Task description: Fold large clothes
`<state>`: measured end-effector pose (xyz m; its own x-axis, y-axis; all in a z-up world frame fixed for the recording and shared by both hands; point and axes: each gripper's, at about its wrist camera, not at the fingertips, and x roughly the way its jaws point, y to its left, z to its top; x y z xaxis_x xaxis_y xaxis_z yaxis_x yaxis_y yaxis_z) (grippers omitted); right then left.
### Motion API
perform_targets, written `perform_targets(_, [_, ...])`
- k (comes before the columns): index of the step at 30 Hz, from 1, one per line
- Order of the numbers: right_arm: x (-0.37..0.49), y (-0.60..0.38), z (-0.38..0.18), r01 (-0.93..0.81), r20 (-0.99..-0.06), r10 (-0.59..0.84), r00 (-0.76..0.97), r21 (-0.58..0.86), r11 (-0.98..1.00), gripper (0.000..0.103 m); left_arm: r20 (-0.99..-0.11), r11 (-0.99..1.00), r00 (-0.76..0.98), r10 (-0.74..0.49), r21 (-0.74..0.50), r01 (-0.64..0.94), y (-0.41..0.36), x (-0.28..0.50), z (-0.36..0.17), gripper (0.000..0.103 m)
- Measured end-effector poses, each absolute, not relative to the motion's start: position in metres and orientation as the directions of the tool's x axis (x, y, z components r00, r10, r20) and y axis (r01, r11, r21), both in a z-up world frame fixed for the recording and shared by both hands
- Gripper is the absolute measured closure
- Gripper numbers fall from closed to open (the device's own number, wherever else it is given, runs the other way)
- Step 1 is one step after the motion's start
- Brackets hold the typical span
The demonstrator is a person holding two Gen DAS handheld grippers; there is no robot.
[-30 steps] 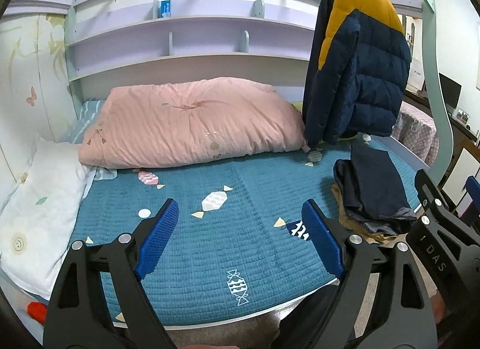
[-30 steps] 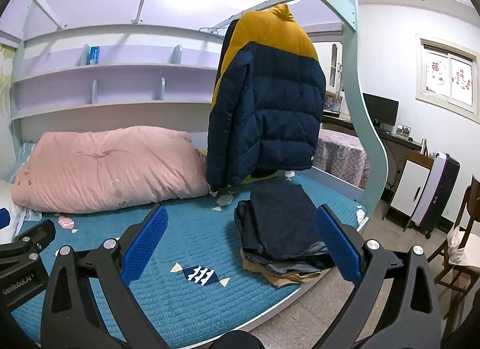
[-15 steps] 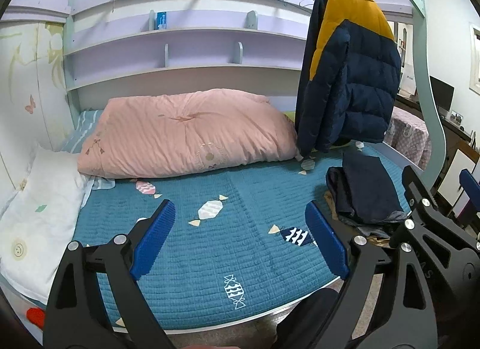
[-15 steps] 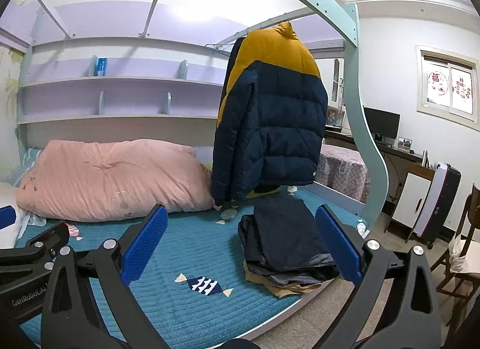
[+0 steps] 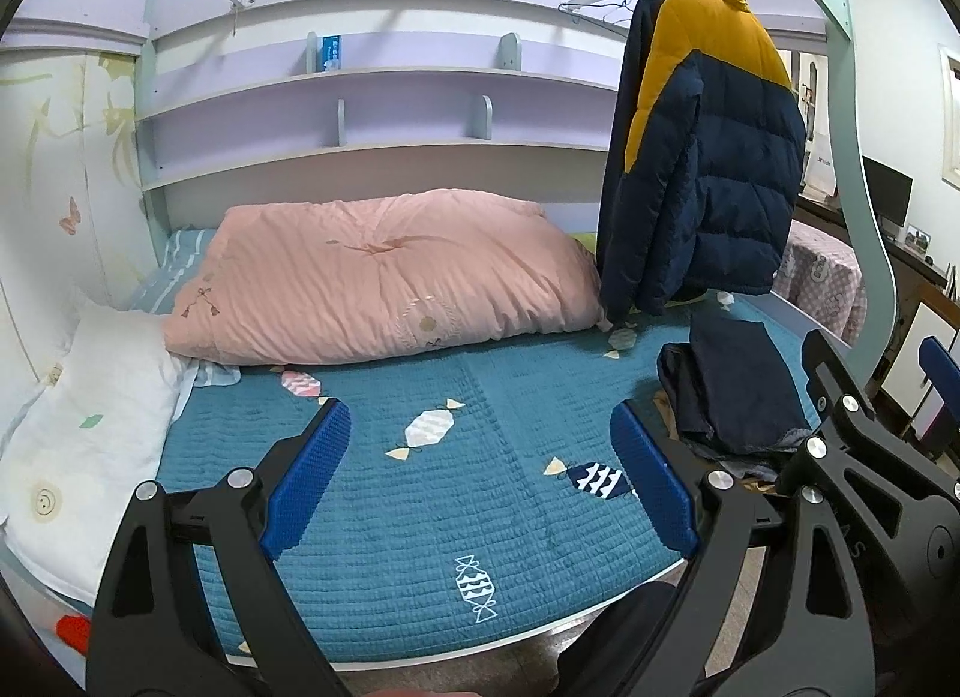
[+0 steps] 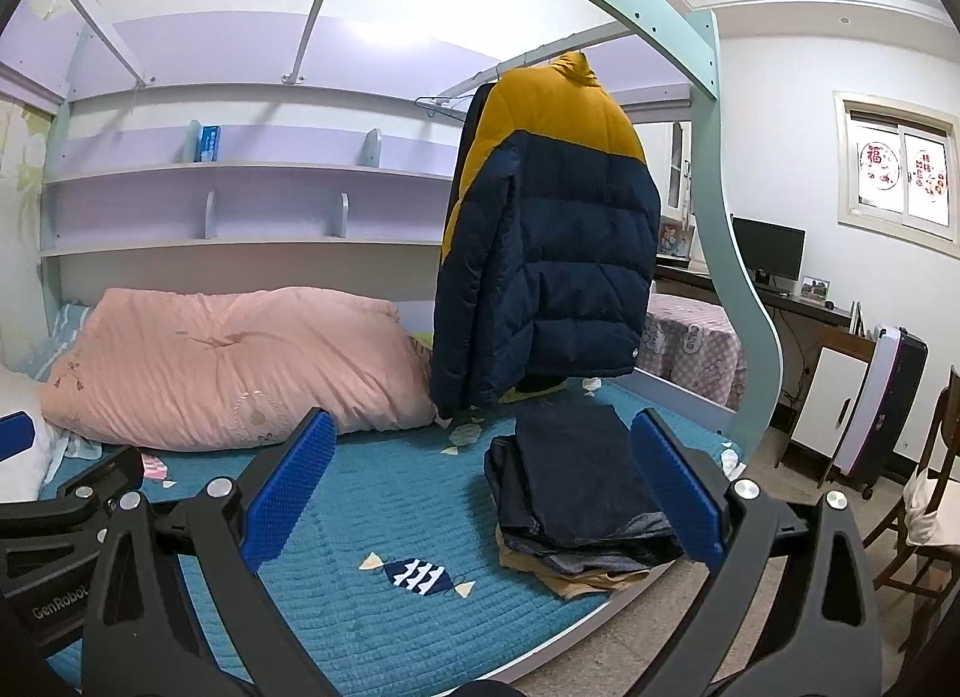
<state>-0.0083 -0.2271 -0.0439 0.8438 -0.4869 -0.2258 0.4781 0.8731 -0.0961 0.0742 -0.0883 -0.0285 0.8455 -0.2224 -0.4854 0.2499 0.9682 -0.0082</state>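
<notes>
Both the left gripper and right gripper gape wide, holding nothing, at lower centre. The navy-and-yellow jacket hangs at centre above folded dark clothes on the bed

Bright, even overhead light glares off the ceiling; sharp centre, fisheye-bent edges with black corners

A home bedroom. A bunk-style bed with a teal quilted cover printed with candy shapes fills most of the view, under a pale green curved frame. A pink duvet lies along its far edge, a white pillow at the left edge. Lilac wall shelves run behind. A navy and yellow puffer jacket hangs from a rail. Beyond the bed stand a desk with a monitor and a window.
</notes>
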Motion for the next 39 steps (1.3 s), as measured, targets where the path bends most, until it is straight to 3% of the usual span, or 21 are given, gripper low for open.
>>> perform_targets(39, [-0.0099,-0.2245,-0.0396,0.458,-0.231,-0.468,0.853,-0.100,0.883,0.008,-0.483,0.975,0.854,-0.193,0.005,0.223,-0.0854,0.0674,-0.0236,0.014])
